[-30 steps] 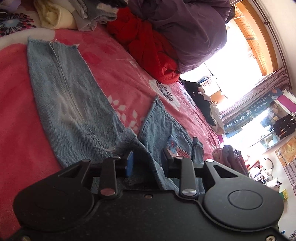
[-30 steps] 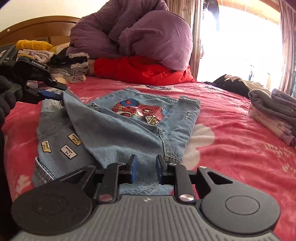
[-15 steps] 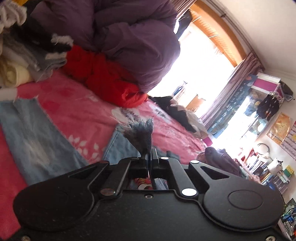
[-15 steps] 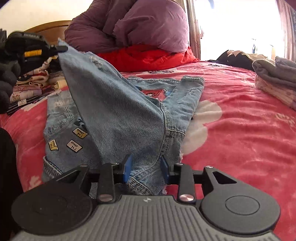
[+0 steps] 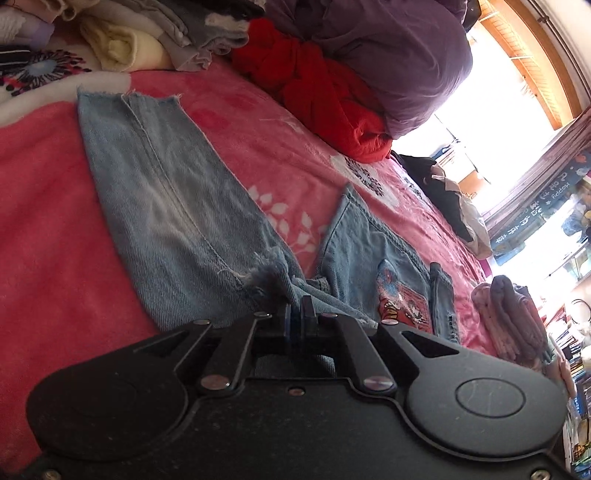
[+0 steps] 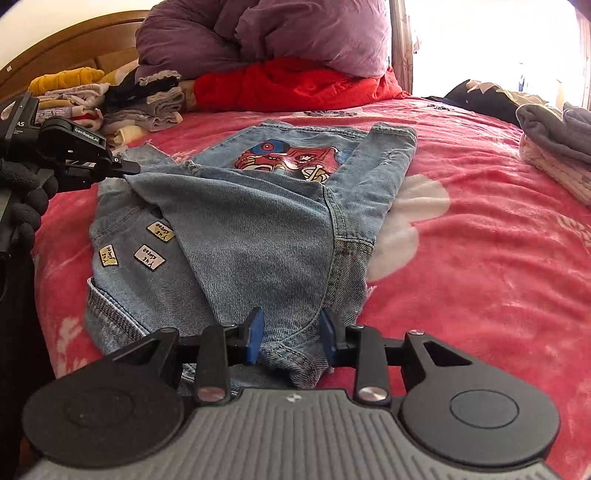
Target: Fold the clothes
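Light blue jeans [image 6: 258,236] with a cartoon patch and small label patches lie on the pink blanket [image 6: 480,258]. One leg is folded diagonally across the other. My left gripper [image 6: 131,168], held by a gloved hand, is shut on that leg's frayed hem [image 5: 271,267] just above the bed, at the left of the right wrist view. In the left wrist view its pads [image 5: 299,317] meet with denim pinched between them. My right gripper [image 6: 291,336] stands open at the near end of the jeans. A flat fold of denim lies between its blue pads [image 6: 255,336].
A purple duvet [image 6: 280,33] and a red garment [image 6: 295,85] are heaped by the wooden headboard [image 6: 74,48]. Stacked folded clothes [image 6: 147,107] sit at the back left. Grey and pale folded items [image 6: 554,136] lie at the right. Bright window behind.
My left gripper shut on the frayed hem, lifted it high, then brought it down near the bed. The leg now lies lower across the jeans. The right gripper's jaws widened slightly.
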Motion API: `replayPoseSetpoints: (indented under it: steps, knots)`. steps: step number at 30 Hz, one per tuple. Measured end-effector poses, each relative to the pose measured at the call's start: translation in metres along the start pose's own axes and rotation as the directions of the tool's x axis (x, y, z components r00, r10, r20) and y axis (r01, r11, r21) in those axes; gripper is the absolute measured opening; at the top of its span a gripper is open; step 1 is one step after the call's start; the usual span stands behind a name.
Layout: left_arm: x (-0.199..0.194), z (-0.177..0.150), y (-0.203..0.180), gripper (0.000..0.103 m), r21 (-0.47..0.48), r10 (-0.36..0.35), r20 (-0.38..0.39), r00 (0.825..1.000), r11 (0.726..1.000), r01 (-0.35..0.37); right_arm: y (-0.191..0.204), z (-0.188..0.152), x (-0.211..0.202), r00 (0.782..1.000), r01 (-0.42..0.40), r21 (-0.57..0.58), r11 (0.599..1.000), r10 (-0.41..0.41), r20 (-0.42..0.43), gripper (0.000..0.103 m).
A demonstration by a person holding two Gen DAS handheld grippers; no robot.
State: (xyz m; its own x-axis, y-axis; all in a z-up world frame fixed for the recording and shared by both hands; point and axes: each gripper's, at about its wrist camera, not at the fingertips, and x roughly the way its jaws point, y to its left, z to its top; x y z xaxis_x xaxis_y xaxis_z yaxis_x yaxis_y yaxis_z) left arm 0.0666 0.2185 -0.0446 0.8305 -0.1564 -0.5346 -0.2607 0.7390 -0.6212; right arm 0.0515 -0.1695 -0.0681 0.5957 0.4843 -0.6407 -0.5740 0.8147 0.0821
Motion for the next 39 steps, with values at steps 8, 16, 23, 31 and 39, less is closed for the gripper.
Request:
replayPoseSetpoints:
  steps: [8,16,23,31,39]
  knots:
    - [-0.023,0.005,-0.032,0.000,0.095,-0.174,0.106,0.979,0.982,0.165,0.009,0.006,-0.014,0.997,-0.018,-0.060,0.998,0.023,0.078,0.034]
    - [-0.025,0.020,-0.089,0.000,0.156,-0.291,0.121,0.949,0.950,0.272,-0.003,0.016,-0.016,0.979,-0.069,0.031,0.997,0.062,0.194,0.035]
    - [-0.001,0.035,-0.128,0.000,0.167,-0.253,0.111,0.961,0.958,0.232,-0.006,0.025,0.009,0.962,-0.232,0.092,0.968,0.214,0.169,0.039]
    - [-0.002,0.028,-0.133,0.000,0.143,-0.248,0.127,0.960,0.963,0.230,0.067,0.014,-0.001,0.993,0.026,-0.406,0.913,0.024,0.118,0.031]
    - [0.037,0.035,-0.169,0.000,0.160,-0.251,0.066,0.966,0.958,0.238,0.019,0.010,-0.009,0.995,-0.075,0.028,0.997,0.073,0.061,0.004]
